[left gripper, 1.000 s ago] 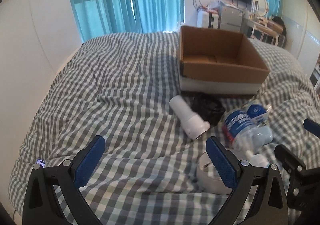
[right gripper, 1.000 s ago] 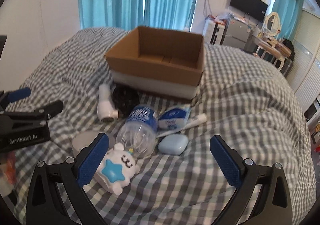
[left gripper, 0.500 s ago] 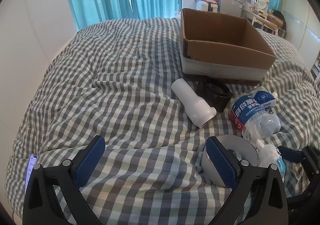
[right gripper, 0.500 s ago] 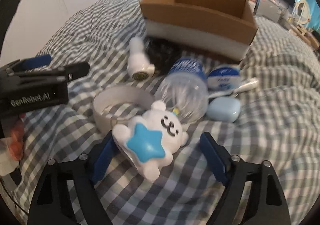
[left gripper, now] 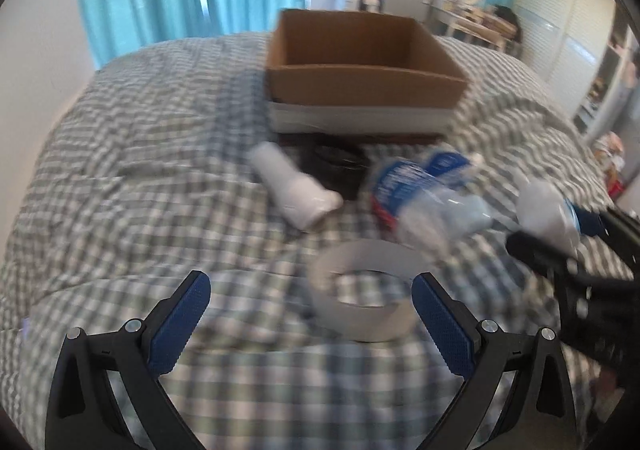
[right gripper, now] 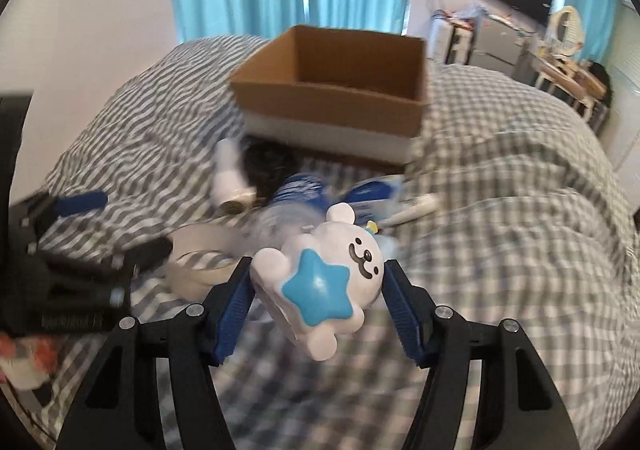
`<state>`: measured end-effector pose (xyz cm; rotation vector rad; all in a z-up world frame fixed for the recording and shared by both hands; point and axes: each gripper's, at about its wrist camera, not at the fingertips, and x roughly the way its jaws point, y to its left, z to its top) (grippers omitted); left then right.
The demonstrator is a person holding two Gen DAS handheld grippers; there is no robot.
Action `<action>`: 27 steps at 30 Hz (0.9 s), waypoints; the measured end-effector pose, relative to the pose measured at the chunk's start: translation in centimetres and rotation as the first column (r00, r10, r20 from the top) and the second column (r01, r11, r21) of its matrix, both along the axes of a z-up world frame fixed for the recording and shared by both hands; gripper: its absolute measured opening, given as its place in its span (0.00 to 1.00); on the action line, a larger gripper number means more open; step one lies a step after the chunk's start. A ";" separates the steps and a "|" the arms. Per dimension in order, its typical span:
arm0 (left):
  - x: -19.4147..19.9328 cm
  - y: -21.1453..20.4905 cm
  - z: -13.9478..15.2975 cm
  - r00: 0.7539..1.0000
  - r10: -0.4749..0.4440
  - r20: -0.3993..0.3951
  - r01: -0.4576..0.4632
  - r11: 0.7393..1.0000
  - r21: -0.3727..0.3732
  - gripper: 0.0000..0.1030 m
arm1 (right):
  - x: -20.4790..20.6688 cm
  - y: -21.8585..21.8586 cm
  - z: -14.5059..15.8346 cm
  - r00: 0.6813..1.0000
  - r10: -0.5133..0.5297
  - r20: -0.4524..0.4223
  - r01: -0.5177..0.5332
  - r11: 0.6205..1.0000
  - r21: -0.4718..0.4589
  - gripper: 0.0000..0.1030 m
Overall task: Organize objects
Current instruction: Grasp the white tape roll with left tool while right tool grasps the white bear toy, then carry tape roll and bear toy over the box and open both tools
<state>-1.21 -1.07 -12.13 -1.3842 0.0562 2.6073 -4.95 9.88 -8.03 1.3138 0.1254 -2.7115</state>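
My right gripper (right gripper: 318, 292) is shut on a white bear toy with a blue star (right gripper: 320, 282) and holds it above the checked bed. The toy also shows in the left wrist view (left gripper: 546, 209). An open cardboard box (left gripper: 364, 65) stands further back on the bed; it also shows in the right wrist view (right gripper: 336, 89). My left gripper (left gripper: 306, 304) is open and empty, with a white tape ring (left gripper: 366, 290) lying just ahead by its right finger. A white cylinder (left gripper: 292, 185), a plastic bottle (left gripper: 420, 193) and a black object (left gripper: 336, 165) lie before the box.
A white tube (right gripper: 416, 207) and a blue packet (right gripper: 372, 189) lie to the right of the bottle. The checked bedding (left gripper: 140, 169) spreads to the left. Curtains, a TV and a dresser stand behind the bed.
My right gripper has closed on the bear toy and lifted it off the bed. My left gripper has shifted towards the tape ring.
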 end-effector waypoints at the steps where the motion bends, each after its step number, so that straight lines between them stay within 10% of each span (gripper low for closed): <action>1: -0.1 0.5 -0.3 1.000 -0.014 0.009 0.014 1.000 -0.001 1.00 | -0.1 0.5 0.0 1.000 -0.010 0.000 0.010 1.000 -0.007 0.62; 10: -1.4 2.9 -3.6 0.994 -0.053 0.097 0.057 0.998 -0.041 1.00 | -0.6 1.1 -0.8 1.000 -0.005 0.016 0.005 1.000 -0.027 0.62; 14: -1.6 2.9 -4.1 0.989 -0.076 0.126 0.076 0.997 0.004 0.85 | -0.7 0.9 -1.4 1.000 0.003 0.025 -0.002 1.000 -0.028 0.62; 27: -0.4 2.0 -0.4 0.998 -0.059 0.026 0.058 0.998 0.010 0.83 | 0.8 0.2 0.9 0.999 0.016 -0.040 -0.016 1.000 0.005 0.62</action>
